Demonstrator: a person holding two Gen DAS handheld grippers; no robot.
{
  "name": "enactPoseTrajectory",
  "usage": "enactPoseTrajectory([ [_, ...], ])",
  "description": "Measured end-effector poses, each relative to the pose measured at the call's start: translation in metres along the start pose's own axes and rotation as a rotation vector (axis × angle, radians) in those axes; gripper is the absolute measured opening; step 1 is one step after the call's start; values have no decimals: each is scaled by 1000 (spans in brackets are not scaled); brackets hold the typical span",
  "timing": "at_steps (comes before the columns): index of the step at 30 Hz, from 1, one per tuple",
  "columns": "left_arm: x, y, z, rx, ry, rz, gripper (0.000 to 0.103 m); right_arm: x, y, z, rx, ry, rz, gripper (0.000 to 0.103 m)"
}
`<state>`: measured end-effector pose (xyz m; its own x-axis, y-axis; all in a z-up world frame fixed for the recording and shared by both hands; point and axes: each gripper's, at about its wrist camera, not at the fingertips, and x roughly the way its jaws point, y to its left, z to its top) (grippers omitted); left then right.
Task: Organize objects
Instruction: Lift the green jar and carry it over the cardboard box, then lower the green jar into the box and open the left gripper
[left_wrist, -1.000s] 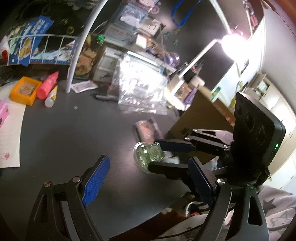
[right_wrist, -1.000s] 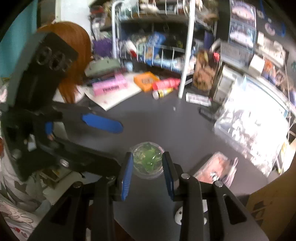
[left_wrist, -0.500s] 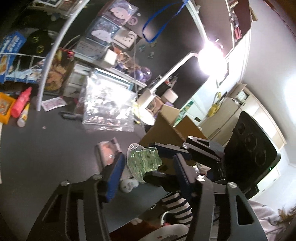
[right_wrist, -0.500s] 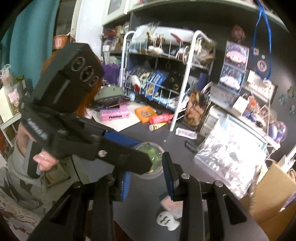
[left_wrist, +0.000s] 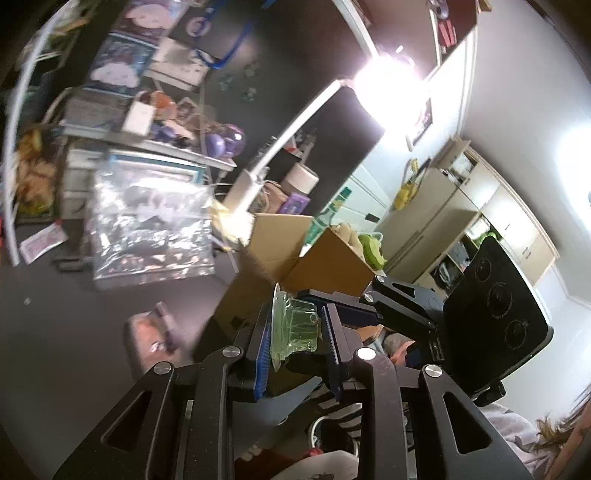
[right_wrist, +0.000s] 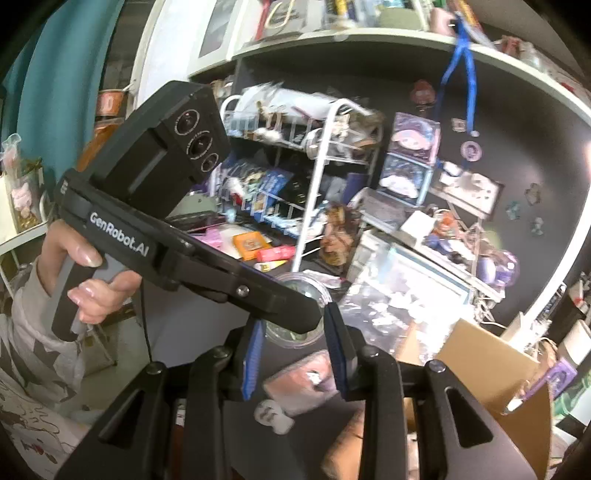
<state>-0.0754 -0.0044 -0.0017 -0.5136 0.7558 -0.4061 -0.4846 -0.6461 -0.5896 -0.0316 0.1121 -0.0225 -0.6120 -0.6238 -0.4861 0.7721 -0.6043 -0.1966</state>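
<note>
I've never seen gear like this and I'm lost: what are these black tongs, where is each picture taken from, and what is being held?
No robot here: a person holds a pistol-grip tong in each hand, each with its own camera looking along its two fingers. One picture comes from the left gripper, the other from the right gripper. Both are closed on one clear plastic cup with something green inside, lifted above the dark table. In the right view you see the person's hand gripping the left tool. On the table lie a pink packet and a clear bag; a cardboard box stands beside.

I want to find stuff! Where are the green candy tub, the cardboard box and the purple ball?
green tub (left_wrist: 295, 326): left wrist view, clear side wall.
cardboard box (left_wrist: 332, 264): left wrist view, front flap.
purple ball (left_wrist: 233, 141): left wrist view, round front.
</note>
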Motion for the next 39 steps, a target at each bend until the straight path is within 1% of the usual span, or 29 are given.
enactPoseTrajectory([
  [8,45,-30,28,66,79,-26,20,-29,-40,-14,54,-35,-71,29],
  [13,77,-41,40,88,141,-44,20,-42,-63,-23,89,-34,-107,29],
  [22,131,-45,49,84,256,-53,20,-47,-100,-48,167,32,-143,29],
  [29,149,-51,49,105,304,-21,20,-44,-115,-59,200,86,-160,29],
  [31,150,-52,49,114,305,-6,23,-44,-117,-60,207,93,-160,29],
  [32,151,-53,50,122,303,9,29,-44,-118,-61,209,93,-161,30],
  [33,151,-54,50,133,297,29,37,-45,-119,-62,213,92,-161,31],
  [35,149,-55,50,144,289,53,45,-45,-121,-62,214,93,-168,31],
  [37,146,-56,49,152,287,57,47,-46,-121,-62,215,92,-173,31],
  [39,143,-58,49,162,279,69,52,-46,-122,-62,216,93,-173,31],
])
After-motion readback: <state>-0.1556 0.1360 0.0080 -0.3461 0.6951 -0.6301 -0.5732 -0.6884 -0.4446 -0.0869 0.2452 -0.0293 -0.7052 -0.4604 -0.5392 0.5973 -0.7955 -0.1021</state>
